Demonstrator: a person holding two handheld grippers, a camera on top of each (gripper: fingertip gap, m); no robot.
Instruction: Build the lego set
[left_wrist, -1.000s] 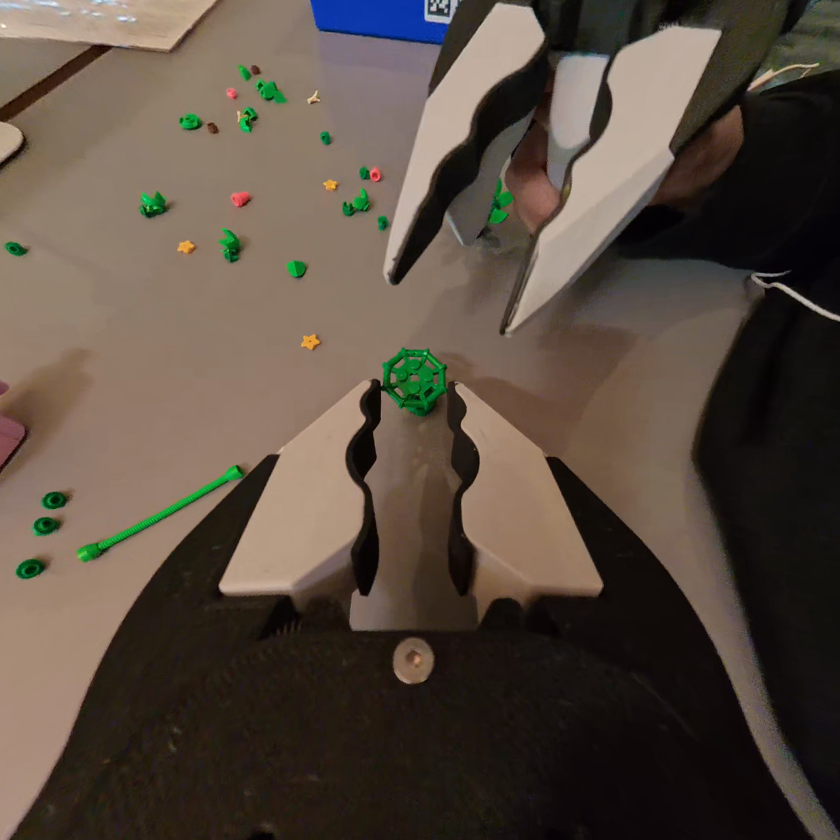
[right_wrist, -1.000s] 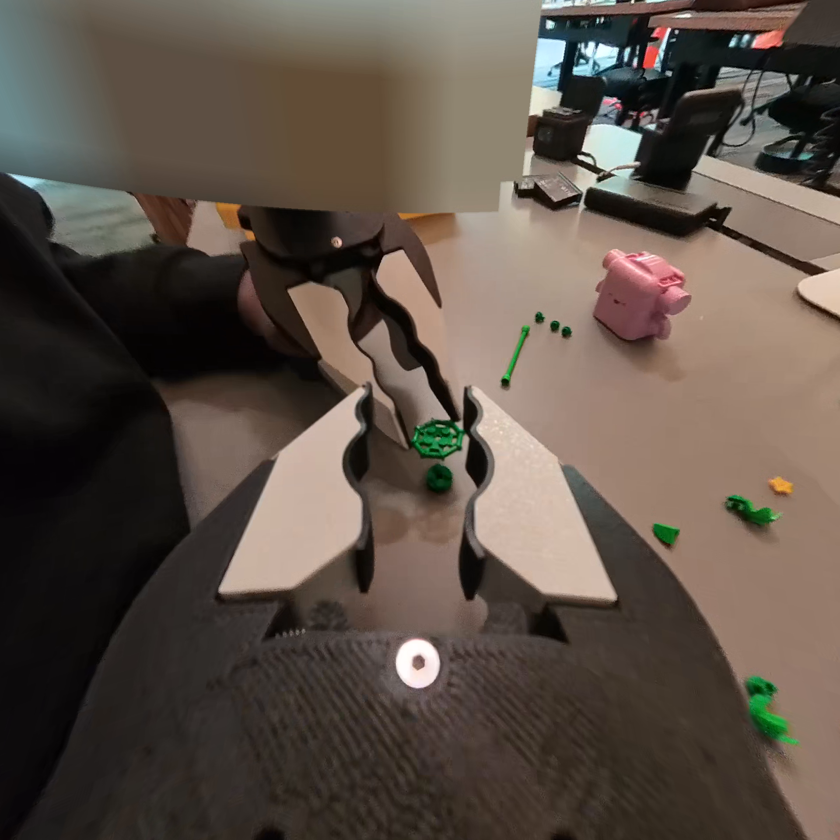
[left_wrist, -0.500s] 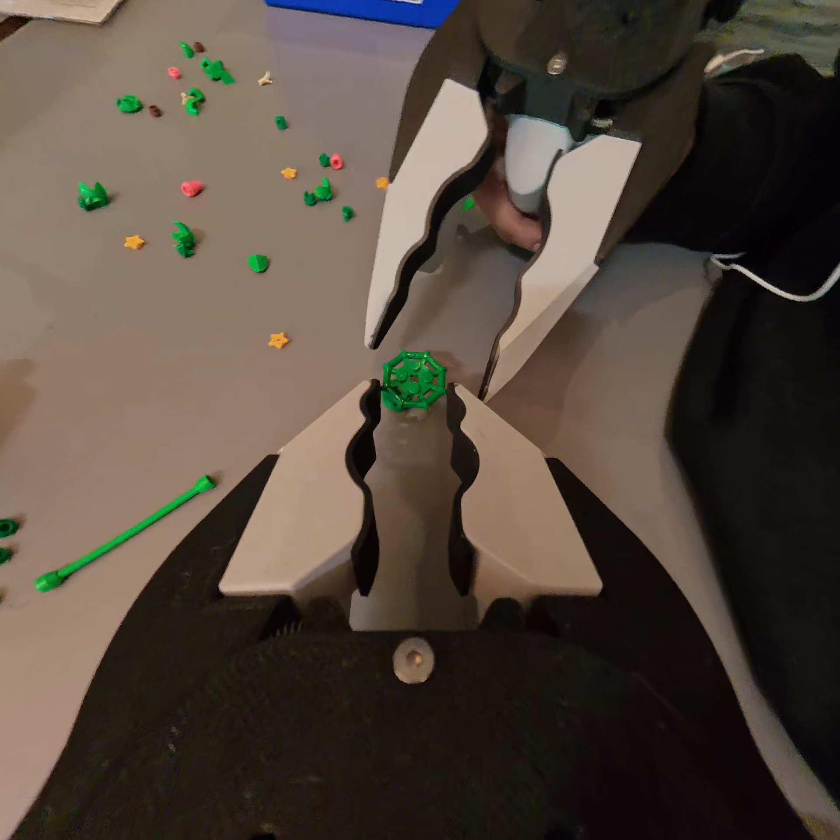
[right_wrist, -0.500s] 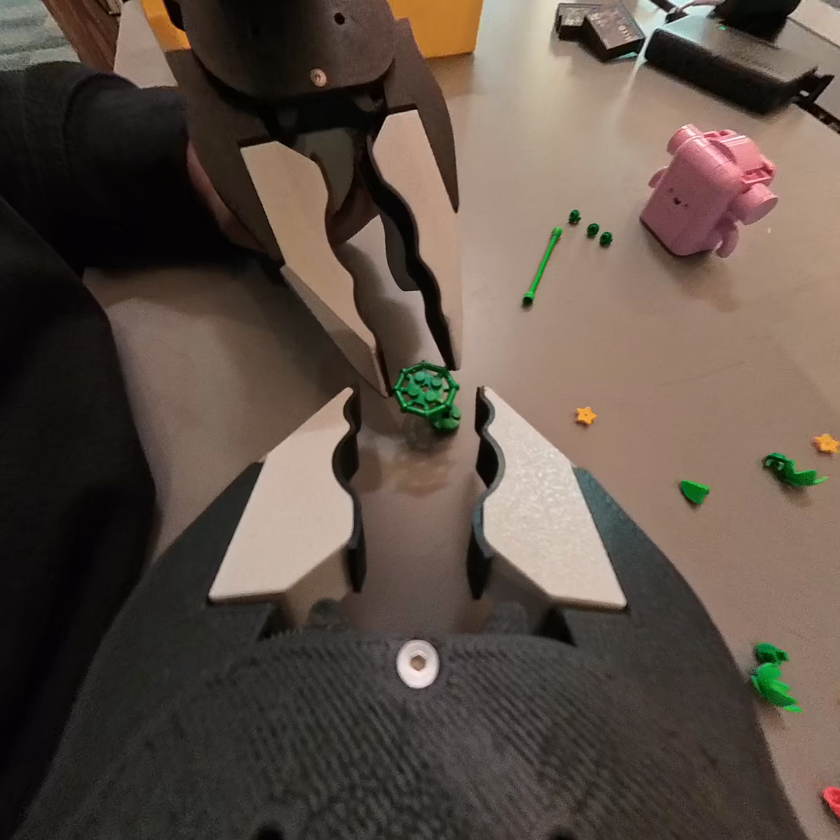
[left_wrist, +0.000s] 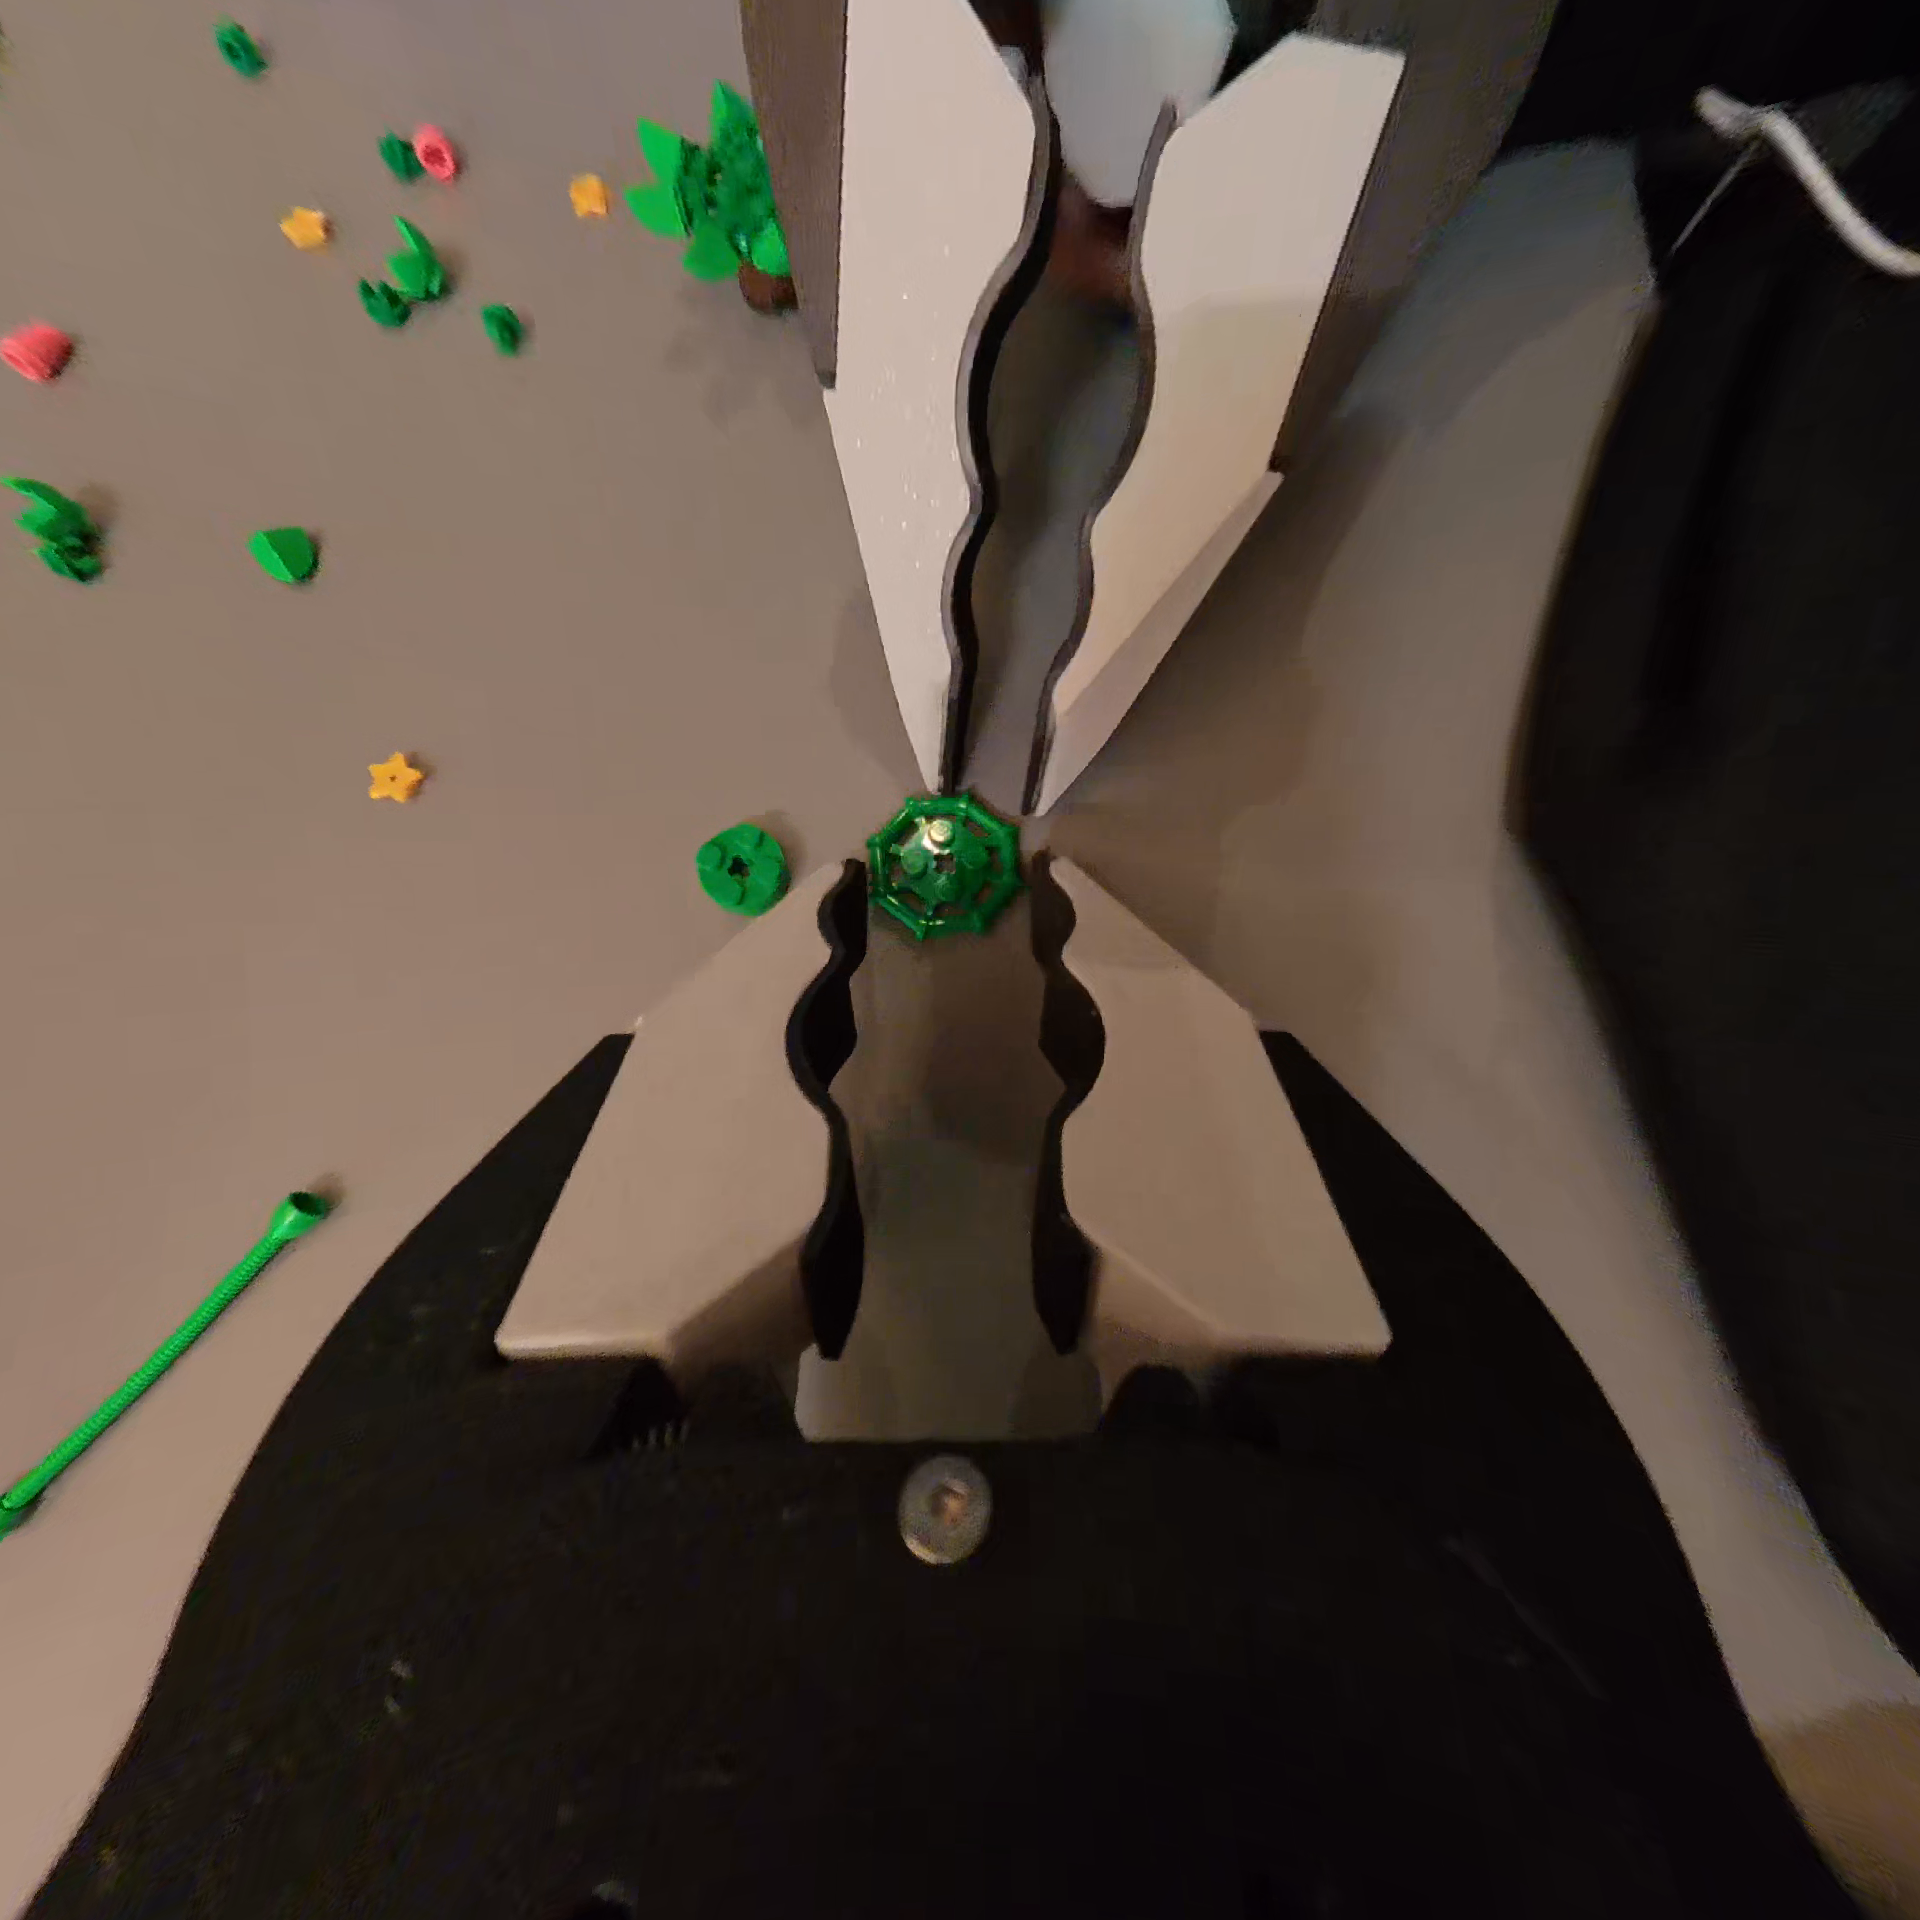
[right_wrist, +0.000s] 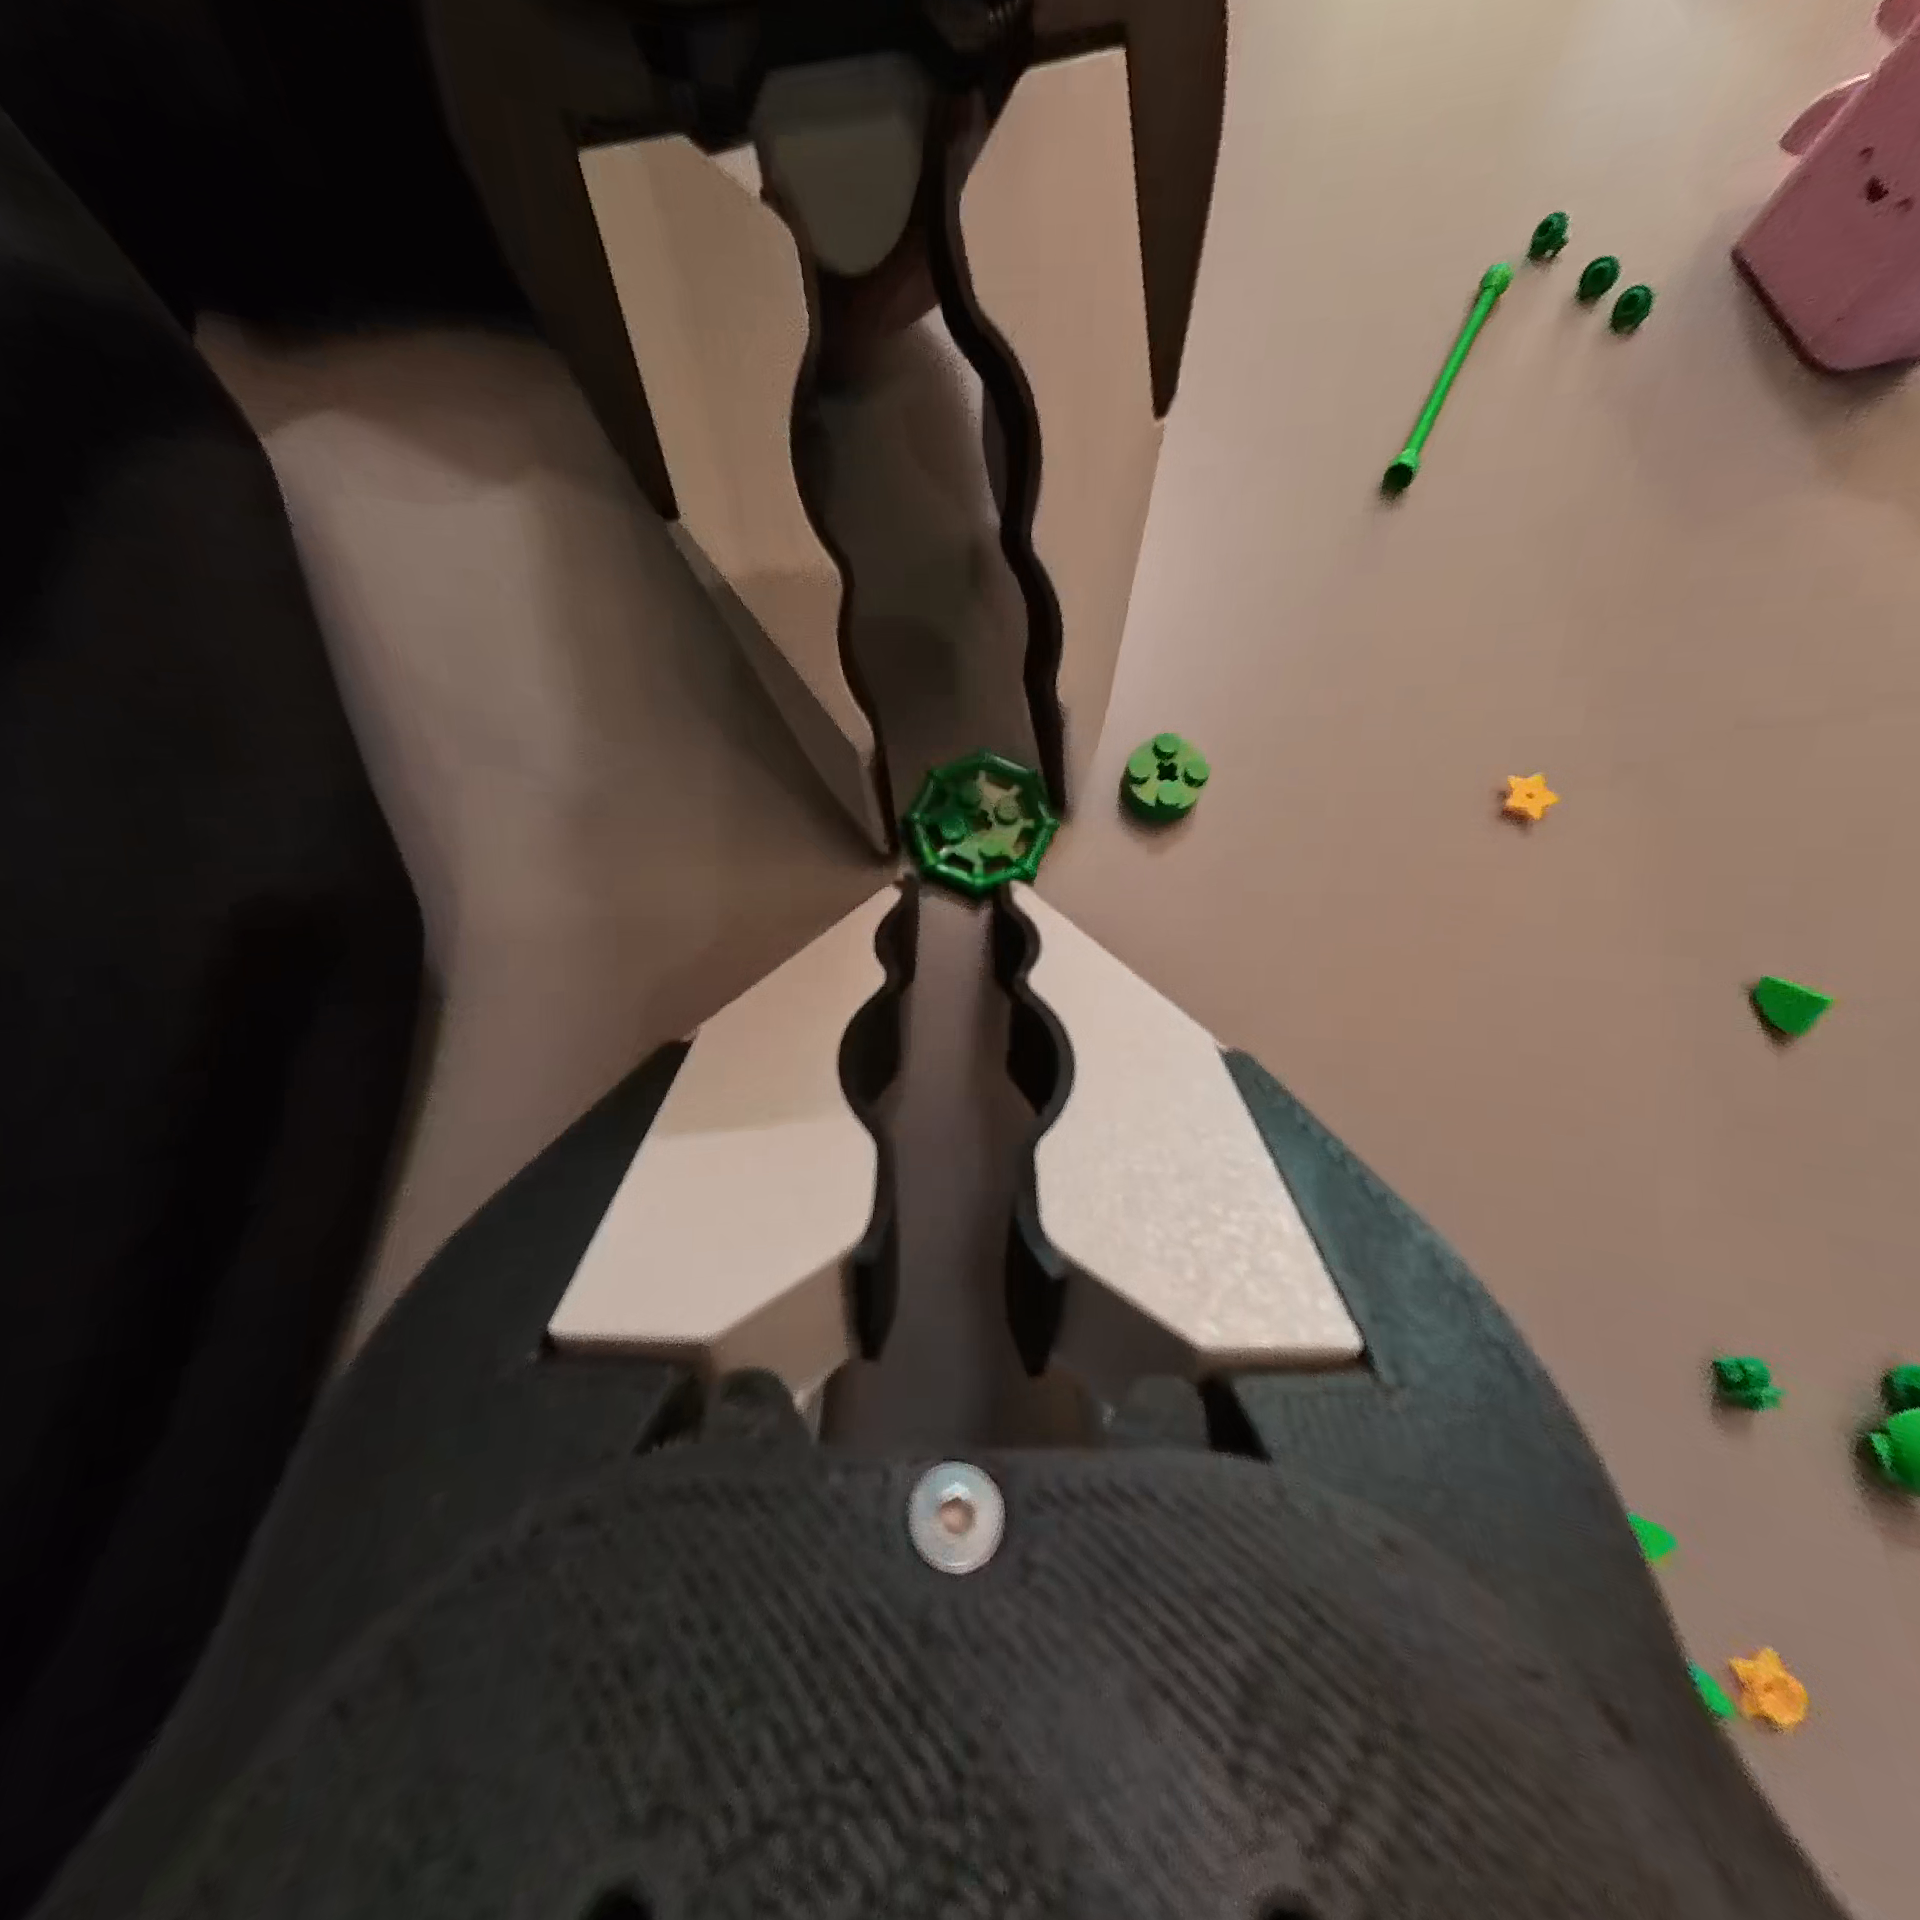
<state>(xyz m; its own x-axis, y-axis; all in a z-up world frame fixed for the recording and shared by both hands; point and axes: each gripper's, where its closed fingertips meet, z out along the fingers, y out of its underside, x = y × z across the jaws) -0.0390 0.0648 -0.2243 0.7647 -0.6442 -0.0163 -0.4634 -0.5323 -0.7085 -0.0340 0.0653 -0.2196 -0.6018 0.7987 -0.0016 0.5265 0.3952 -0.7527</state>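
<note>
A green web-shaped round piece (left_wrist: 943, 868) sits between the fingertips of my left gripper (left_wrist: 945, 878), which is shut on it just above the grey table (left_wrist: 520, 987). My right gripper (left_wrist: 989, 792) points at it from the opposite side. In the right wrist view the web piece (right_wrist: 982, 821) lies just past my right gripper (right_wrist: 951, 899), whose jaws stand a narrow gap apart with the tips at the piece's rim. I cannot tell whether they pinch it. A green round plate (left_wrist: 741, 868) lies on the table beside the tips, also seen in the right wrist view (right_wrist: 1164, 779).
A green flexible rod (left_wrist: 156, 1351), small green leaves, orange stars (left_wrist: 395, 777) and pink bits are scattered on the table. A leafy green build (left_wrist: 717, 197) stands behind the right gripper. A pink toy (right_wrist: 1839, 239) and three small green rounds (right_wrist: 1590, 275) lie farther off. A person's black sleeve (left_wrist: 1766, 727) borders the work area. The grippers are tip to tip, or close to it. Both grippers' tips are roughly 15 centimeters from the green flexible rod (left_wrist: 156, 1351). It is also in sight in the right wrist view (right_wrist: 1455, 377).
The right gripper came down to the web piece and its jaws narrowed from wide open to a small gap. Both cameras moved closer to the table. The round plate now shows beside the web piece.
</note>
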